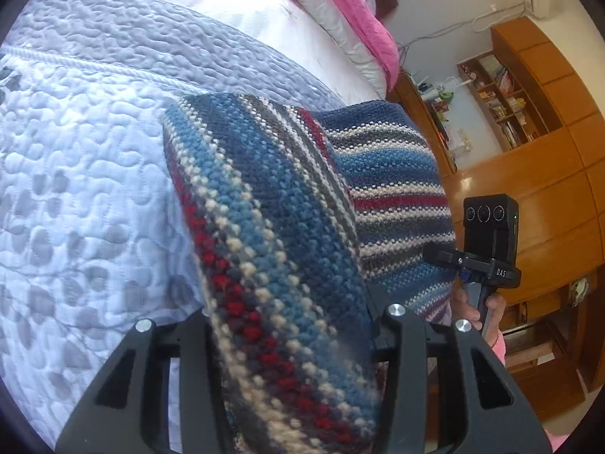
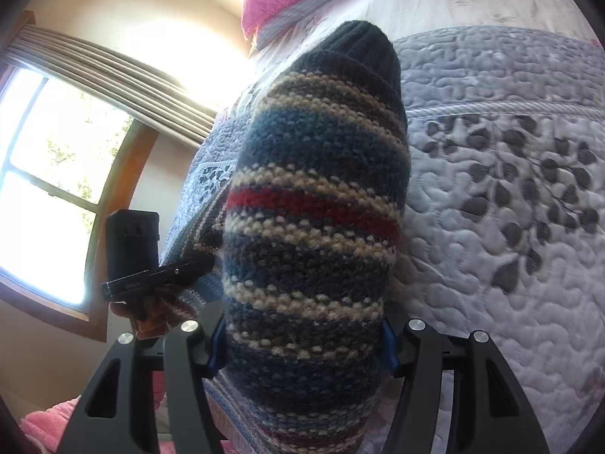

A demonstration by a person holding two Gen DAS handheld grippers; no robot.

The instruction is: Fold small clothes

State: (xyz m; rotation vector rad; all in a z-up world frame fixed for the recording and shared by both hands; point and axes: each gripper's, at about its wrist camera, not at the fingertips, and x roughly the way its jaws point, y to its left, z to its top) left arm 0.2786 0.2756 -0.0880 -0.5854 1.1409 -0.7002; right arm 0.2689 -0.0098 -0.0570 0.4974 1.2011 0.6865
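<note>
My left tongs [image 1: 298, 370] clench a thick fold of the striped knitted garment [image 1: 287, 234], lifted above the pale quilted bedspread [image 1: 87, 174]. My right tongs [image 2: 302, 344] grasp another bunched part of it. Past the knit, each camera sees the other tongs in my hand [image 1: 476, 310]. Beyond lie a pink blanket [image 1: 355, 7] and wooden shelves [image 1: 503, 109].

Knitted garment [image 1: 287, 227]: blue, navy, cream, grey, red stripes. Quilt [image 2: 510, 196]: pale lavender-blue, grey leaf print. Pillow [image 1: 351, 3], upper frame: pink.
</note>
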